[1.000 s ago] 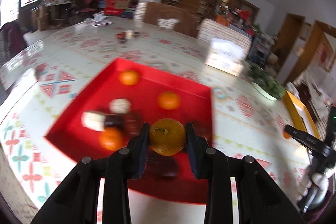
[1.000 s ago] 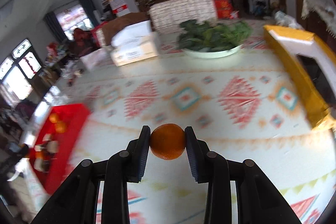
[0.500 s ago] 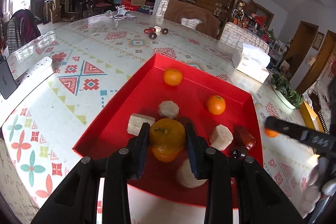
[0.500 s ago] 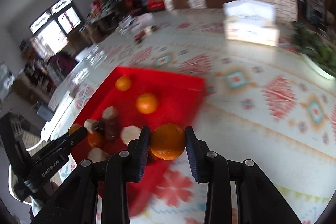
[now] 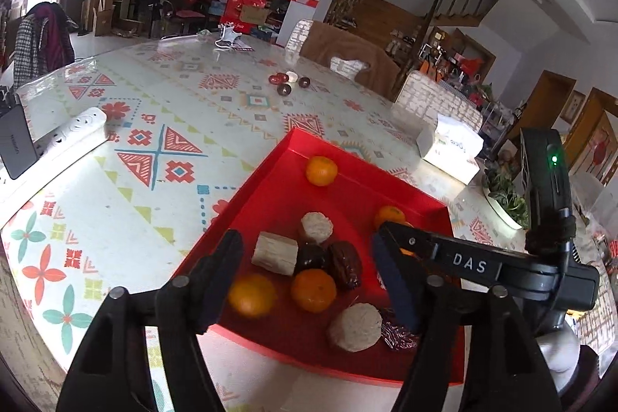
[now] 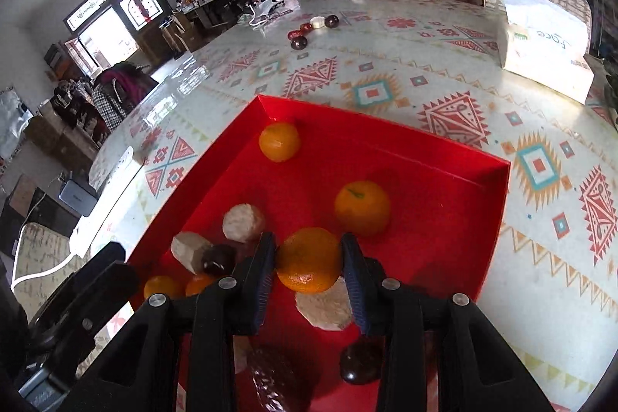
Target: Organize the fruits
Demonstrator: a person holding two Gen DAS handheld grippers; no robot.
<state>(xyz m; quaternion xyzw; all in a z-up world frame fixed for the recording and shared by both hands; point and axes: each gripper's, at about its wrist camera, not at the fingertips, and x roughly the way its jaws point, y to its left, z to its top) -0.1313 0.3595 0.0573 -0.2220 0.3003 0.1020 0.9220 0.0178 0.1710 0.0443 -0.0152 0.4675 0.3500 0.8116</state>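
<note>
Now the left hand-held gripper (image 5: pixel 305 280) has just spread over the red tray (image 5: pixel 270 180), seemingly holding nothing, a blurred mandarin (image 5: pixel 252 295) beside its near-left finger. Right hand-held gripper (image 6: pixel 309 263) pinches an orange (image 6: pixel 308 258) above the tray.

The left claw (image 5: pixel 307 271) had just been opening, with nothing pinched in it. Under it, oranges (image 5: pixel 313 290) and pale round chunks (image 5: pixel 354 327) sat in the red tray (image 5: pixel 270 188) on the tabletop (image 5: pixel 127 203).
</note>
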